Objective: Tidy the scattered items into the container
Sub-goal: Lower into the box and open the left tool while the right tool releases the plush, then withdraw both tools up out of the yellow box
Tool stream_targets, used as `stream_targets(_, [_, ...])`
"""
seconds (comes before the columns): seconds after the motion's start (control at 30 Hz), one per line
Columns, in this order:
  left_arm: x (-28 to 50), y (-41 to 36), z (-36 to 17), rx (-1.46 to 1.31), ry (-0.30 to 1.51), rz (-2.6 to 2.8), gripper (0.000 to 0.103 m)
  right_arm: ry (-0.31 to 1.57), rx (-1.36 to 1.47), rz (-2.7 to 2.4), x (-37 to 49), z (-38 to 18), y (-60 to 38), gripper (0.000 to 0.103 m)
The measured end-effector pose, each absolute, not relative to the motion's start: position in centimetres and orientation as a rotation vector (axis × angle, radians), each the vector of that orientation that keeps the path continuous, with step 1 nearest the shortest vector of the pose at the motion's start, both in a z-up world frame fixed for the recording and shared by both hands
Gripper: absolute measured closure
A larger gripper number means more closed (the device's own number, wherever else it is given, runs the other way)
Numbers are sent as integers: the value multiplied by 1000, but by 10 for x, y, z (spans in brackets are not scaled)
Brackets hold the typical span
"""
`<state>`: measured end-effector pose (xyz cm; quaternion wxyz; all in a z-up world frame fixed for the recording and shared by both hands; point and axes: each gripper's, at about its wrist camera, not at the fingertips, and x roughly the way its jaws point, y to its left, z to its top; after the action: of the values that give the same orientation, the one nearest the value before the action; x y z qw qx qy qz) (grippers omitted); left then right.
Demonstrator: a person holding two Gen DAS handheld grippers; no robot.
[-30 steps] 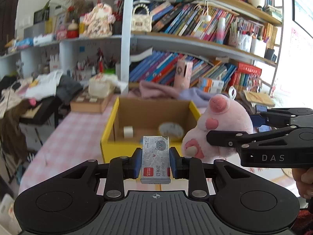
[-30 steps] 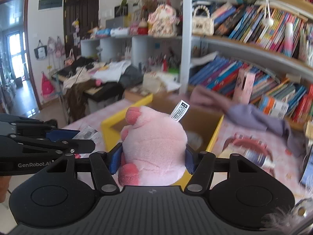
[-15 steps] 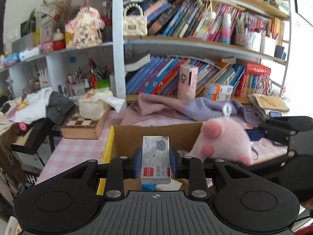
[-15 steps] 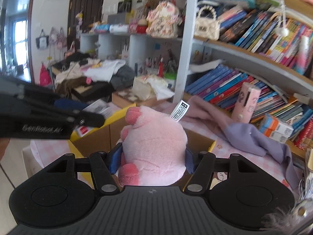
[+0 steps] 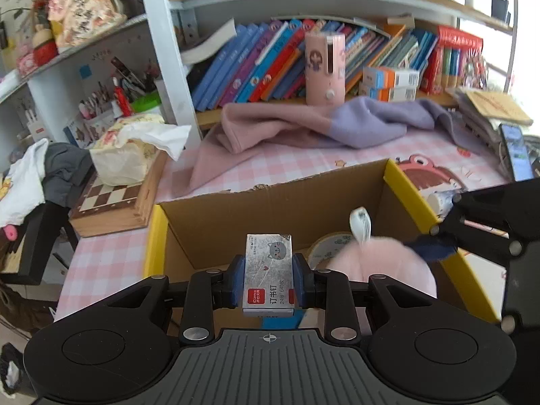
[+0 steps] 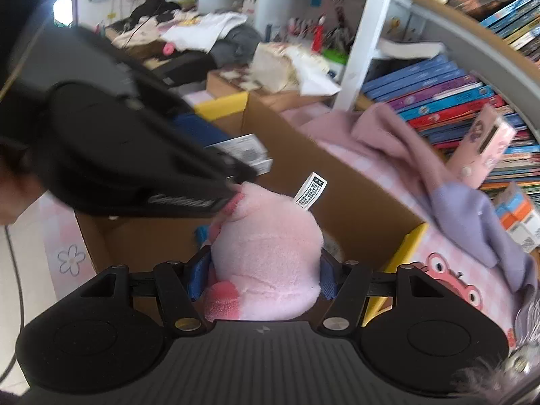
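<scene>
Left gripper [image 5: 269,281] was clamped on the staple box [image 5: 269,275], over the cardboard box [image 5: 270,209]. Right gripper [image 6: 263,271] pinched the pink plush [image 6: 266,263] at 3 o'clock; box floor mostly hidden, tape roll [image 5: 325,244] half covered.

The staple box [image 5: 269,275] is held between the pads of the left gripper [image 5: 269,280], above the open cardboard box [image 5: 270,209]. To its right, the plush toy [image 6: 266,256] is clamped in the right gripper [image 6: 265,275], partly inside the box, beside a tape roll [image 5: 329,244]. Ahead of both grippers, beyond the box, a cloth [image 5: 303,125] is spread on the counter [image 5: 104,263]; a chessboard case [image 5: 111,209] lies ahead-left, with a tissue pack [image 5: 128,155] on it.
</scene>
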<state>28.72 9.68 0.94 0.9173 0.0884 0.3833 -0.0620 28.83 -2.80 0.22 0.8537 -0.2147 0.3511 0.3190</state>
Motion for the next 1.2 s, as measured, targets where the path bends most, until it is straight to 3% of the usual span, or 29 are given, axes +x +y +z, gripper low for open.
stream_targets(0.7, [330,106,-11,104,878,-102,74,754,-379,676,302,-5,-25,38])
stream_targets(0.8, [328,103,-8,142,870,-102,67,753,-362,675,303,-4,-25,35])
stream_targets(0.9, [321,100,0,200,832,-96,45,749,-348,673,304,-3,-24,34])
stream_targets(1.2, [293,95,38,265,697,-68,32,670,-293,666,296,19,-29,26])
